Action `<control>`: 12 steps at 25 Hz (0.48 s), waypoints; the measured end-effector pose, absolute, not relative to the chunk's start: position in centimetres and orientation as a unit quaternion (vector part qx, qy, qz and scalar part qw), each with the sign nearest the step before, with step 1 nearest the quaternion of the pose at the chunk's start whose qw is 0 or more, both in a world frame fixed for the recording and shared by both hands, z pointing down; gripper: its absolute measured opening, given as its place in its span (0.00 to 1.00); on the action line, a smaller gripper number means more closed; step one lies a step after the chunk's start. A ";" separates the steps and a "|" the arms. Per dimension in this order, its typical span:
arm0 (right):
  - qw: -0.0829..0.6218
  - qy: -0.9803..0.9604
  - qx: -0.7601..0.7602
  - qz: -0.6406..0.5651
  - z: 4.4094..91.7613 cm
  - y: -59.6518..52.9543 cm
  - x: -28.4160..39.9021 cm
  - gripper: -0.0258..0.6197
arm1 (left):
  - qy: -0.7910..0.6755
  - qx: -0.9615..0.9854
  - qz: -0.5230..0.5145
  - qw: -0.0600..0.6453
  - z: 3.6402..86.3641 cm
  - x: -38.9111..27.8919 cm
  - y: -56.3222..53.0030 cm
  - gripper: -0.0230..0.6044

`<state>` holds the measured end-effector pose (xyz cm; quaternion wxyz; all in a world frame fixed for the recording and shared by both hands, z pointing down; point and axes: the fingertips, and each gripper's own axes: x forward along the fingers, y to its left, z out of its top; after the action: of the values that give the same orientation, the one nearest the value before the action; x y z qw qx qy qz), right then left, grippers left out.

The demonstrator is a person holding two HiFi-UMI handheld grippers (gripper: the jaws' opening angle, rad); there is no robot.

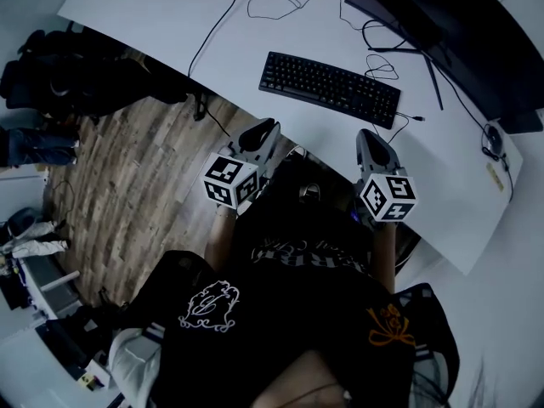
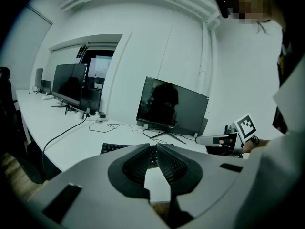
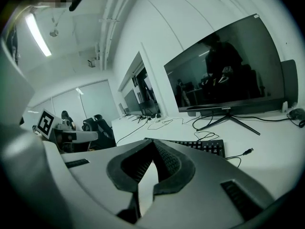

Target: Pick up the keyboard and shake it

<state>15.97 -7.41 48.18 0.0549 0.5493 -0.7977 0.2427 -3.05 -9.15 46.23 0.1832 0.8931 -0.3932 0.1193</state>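
A black keyboard [image 1: 330,88] lies flat on the white table [image 1: 153,15], in front of a dark monitor. My left gripper [image 1: 263,128] and right gripper [image 1: 367,136] hover side by side at the table's near edge, short of the keyboard and not touching it. Both are shut with nothing between their jaws. In the left gripper view the keyboard [image 2: 114,148] shows just past the closed tips of the left gripper [image 2: 153,149]. In the right gripper view the keyboard [image 3: 205,146] lies beyond and right of the closed tips of the right gripper [image 3: 153,144].
A large monitor [image 1: 442,24] stands behind the keyboard, with loose cables [image 1: 293,2] trailing across the table. A mouse [image 1: 495,141] sits at the far right. Dark chairs [image 1: 68,75] stand on the wooden floor to the left. More monitors [image 2: 69,85] line the table farther along.
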 end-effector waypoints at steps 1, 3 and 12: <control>0.056 -0.796 0.553 0.242 48.2 -8.1 16.2 0.06 | -0.393 0.893 0.119 0.186 46.4 -3.2 -10.0 0.10; 0.058 -0.791 0.559 0.242 48.2 -9.6 16.5 0.06 | -0.393 0.892 0.119 0.189 46.8 -3.4 -11.9 0.11; 0.060 -0.755 0.591 0.277 50.4 -15.1 19.0 0.07 | -0.373 0.890 0.135 0.226 50.8 -4.7 -19.5 0.18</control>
<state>18.99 -15.08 50.38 0.0595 0.5911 -0.7553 0.2768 -4.72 -19.54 50.77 0.2255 0.8900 -0.3726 0.1354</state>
